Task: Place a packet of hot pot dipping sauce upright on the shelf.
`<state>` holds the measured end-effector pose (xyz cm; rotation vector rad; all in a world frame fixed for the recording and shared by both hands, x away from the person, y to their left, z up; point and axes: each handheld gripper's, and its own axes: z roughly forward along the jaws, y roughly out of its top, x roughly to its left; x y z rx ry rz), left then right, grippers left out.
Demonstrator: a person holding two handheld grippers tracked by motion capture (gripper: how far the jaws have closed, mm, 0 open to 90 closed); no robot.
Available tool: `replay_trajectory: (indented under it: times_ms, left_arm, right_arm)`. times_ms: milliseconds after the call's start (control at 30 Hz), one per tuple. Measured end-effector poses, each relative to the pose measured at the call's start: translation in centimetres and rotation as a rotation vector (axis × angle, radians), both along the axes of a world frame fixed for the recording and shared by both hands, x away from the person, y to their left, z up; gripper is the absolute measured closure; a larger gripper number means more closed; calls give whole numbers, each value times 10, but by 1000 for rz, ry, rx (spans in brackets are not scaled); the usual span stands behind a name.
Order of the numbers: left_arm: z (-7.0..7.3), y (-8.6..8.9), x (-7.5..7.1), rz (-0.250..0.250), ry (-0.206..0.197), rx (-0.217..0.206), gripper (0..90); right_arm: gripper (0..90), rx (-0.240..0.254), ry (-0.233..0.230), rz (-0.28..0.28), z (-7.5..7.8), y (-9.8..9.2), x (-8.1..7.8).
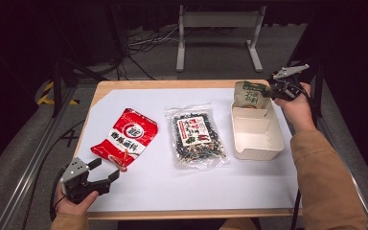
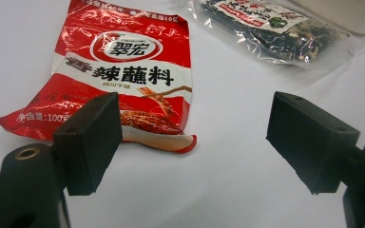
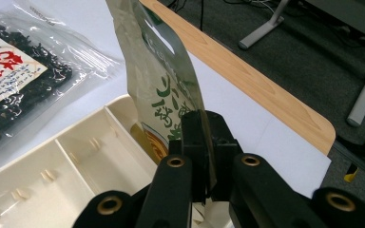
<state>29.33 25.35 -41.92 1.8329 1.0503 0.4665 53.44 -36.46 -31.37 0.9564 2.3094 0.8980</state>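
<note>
White-covered table (image 1: 148, 191): right gripper (image 1: 277, 88), clamped on a green pouch (image 1: 250, 94), holds it over the cream tray (image 1: 258, 152) at two o'clock; next, lowering and release; left gripper (image 1: 103, 172) gapes idle

We're losing the green pouch (image 3: 164, 80) top past the right gripper view's frame edge, its bottom edge hiding behind the jaws. Red packet (image 2: 123, 71) is clipping at the left gripper view's top. Pouch print is reading too small from high view.

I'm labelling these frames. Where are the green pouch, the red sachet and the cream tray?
green pouch (image 3: 164, 90), right gripper view, printed face.
red sachet (image 2: 128, 61), left gripper view, logo.
cream tray (image 1: 258, 152), high view, near rim.
</note>
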Motion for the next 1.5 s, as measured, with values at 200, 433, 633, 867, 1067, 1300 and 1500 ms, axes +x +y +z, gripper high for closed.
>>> replay_trajectory:
  times_ms: [200, 433, 633, 867, 1067, 1300, 1500]
  left_arm:
    - [0, -1, 2, 2, -1, -5, 192]
    - [0, -3, 4, -4, -3, -5, 192]
    - [1, -4, 7, -9, -6, -6, 192]
    - [2, -8, 12, -14, -14, -4, 192]
    - [3, -12, 18, -25, -20, -11, 192]
    - [3, -14, 21, -38, -25, -9, 192]
    - [4, -14, 21, -37, -26, -12, 192]
  right_arm:
    - [779, 11, -11, -13, 2, 2, -3]
    - [594, 115, -63, -40, 12, 0, -14]
    - [558, 170, -108, -29, 28, -2, -32]
    - [548, 213, -141, 7, 42, 1, -55]
    - [542, 222, -147, 56, 49, 13, -78]
    - [521, 235, -144, 84, 48, 23, -98]
    - [521, 270, -138, 125, 41, 32, -117]
